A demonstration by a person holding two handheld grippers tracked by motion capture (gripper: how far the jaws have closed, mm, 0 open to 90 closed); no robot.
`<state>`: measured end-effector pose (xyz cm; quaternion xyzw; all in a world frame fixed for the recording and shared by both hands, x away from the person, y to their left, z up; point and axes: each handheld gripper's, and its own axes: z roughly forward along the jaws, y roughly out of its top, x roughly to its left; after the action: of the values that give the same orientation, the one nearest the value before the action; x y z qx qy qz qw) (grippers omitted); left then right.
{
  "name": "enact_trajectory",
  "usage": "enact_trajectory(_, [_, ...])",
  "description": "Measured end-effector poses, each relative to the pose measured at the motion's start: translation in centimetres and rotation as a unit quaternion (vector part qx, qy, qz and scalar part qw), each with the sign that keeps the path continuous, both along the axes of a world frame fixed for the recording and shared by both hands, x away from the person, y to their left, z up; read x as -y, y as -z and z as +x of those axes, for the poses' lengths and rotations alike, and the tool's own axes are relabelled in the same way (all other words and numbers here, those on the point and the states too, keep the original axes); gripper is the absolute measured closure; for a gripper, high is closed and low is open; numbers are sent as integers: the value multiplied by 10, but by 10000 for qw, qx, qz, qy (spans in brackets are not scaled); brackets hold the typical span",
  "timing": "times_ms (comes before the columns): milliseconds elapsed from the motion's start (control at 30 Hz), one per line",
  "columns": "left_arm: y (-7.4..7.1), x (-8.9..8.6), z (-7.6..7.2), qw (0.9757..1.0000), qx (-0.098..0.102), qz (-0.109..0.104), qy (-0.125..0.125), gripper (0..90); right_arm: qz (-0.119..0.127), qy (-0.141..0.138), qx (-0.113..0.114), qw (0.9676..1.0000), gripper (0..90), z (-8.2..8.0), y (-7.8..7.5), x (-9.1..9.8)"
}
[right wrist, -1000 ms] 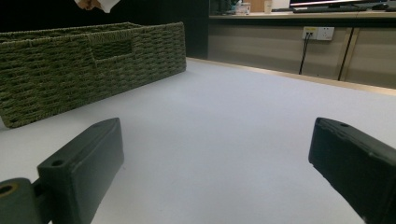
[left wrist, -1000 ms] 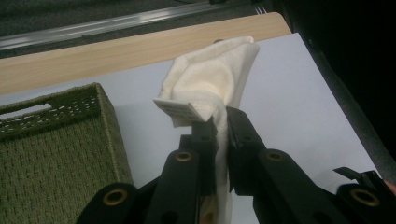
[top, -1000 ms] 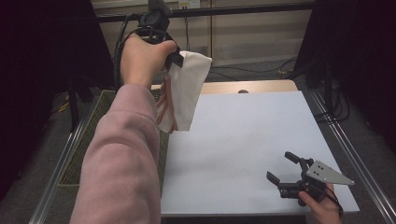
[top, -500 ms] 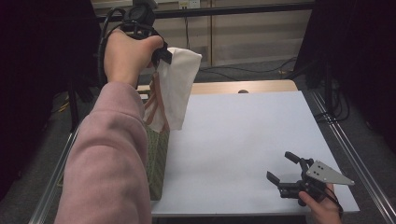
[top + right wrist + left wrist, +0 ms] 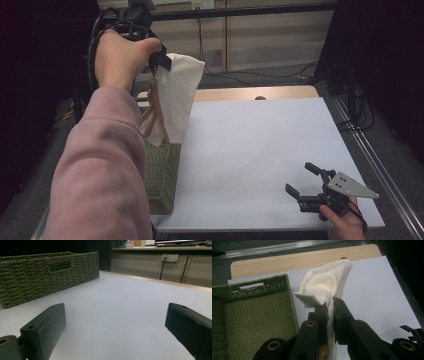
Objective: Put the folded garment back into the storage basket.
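— How is the left arm held?

— It is lifted high and stretched forward, in a pink sleeve (image 5: 100, 170). The left gripper (image 5: 159, 59) is gripped in the left hand (image 5: 120, 60), up above the table's left side.

— What is held in that gripper?

— A cream cloth bag (image 5: 329, 282) is pinched between its jaws, which are closed tight on the fabric. A white tag (image 5: 308, 299) is seen just beside the jaw tips. In the high view, the bag (image 5: 177, 97) is seen hanging down from the gripper, and tan straps (image 5: 152, 107) are dangled along its left side.

— What lies below the bag?

— A green woven basket (image 5: 249, 315) is set on the white table (image 5: 260, 150), by its left edge. The bag is held above the basket's right edge, not touching it.

— And the other gripper?

— The right gripper (image 5: 306, 184) is held low in the right hand (image 5: 342, 222), near the table's front right corner. Its jaws are spread wide, and nothing is held between them. The basket (image 5: 47, 275) is seen well apart from it, across the table.
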<state>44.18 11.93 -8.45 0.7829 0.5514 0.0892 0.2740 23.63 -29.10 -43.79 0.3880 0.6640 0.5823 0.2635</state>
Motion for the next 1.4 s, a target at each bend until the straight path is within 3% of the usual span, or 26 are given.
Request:
enact_trajectory(700, [5, -29, -3, 9997, -27, 45, -238, 836, -10, -11, 17, 10000, 28, 0, 0, 0])
enact_trajectory(733, [5, -29, -4, 9994, -23, -13, -357, 836, -3, -17, 21, 10000, 29, 0, 0, 0])
enact_trajectory(867, [5, -34, -3, 9996, -12, 45, -273, 836, -28, -15, 47, 10000, 29, 0, 0, 0])
enact_trajectory(933, [6, -34, -5, 9990, -16, -5, -437, 836, -11, -15, 41, 10000, 29, 0, 0, 0])
enact_trajectory(1000, [5, -38, -4, 9995, -29, 71, -293, 836, -19, -13, 48, 10000, 28, 0, 0, 0])
enact_trajectory(1067, [6, -38, -5, 9991, -37, 24, -426, 836, -36, -16, 49, 10000, 29, 0, -1, 0])
enact_trajectory(1133, [6, -42, -5, 9995, -36, 69, -321, 836, -14, 19, 34, 10000, 29, 0, 0, 0])
enact_trajectory(1200, [6, -41, -6, 9987, -40, 57, -508, 836, -42, -13, 92, 9999, 28, 1, 0, 0])
enact_trajectory(1300, [6, -44, -6, 9994, -25, 86, -347, 836, -21, -6, 71, 10000, 29, 1, -1, 0])
enact_trajectory(1400, [6, -46, -7, 9993, -46, 70, -366, 836, -24, -1, 68, 10000, 29, 1, -1, 0])
